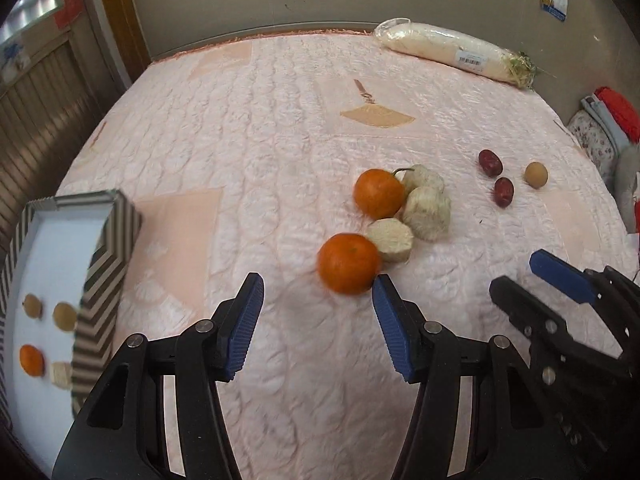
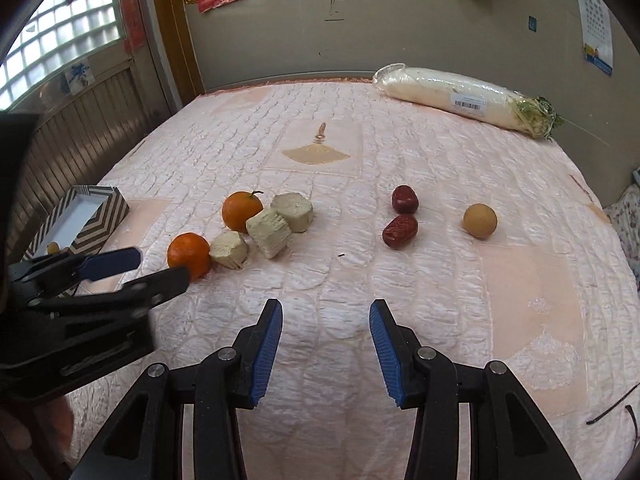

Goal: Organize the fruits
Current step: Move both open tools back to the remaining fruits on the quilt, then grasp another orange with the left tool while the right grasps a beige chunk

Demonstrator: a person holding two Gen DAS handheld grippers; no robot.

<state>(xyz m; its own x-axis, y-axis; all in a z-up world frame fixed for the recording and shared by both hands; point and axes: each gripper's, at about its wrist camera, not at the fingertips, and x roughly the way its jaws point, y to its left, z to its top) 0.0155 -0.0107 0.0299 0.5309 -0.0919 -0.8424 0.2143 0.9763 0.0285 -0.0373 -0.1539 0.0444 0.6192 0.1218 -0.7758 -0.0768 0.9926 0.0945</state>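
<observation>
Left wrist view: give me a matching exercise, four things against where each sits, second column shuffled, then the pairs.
Things:
1. near orange
2. wrapped white radish
3. two red dates
4. striped box

Places:
A. far right, by the wall
B. at the left edge
C. just left of the tan round fruit
D. at the tip of the left claw

Pairs: 1-D, 2-A, 3-C, 4-B
</observation>
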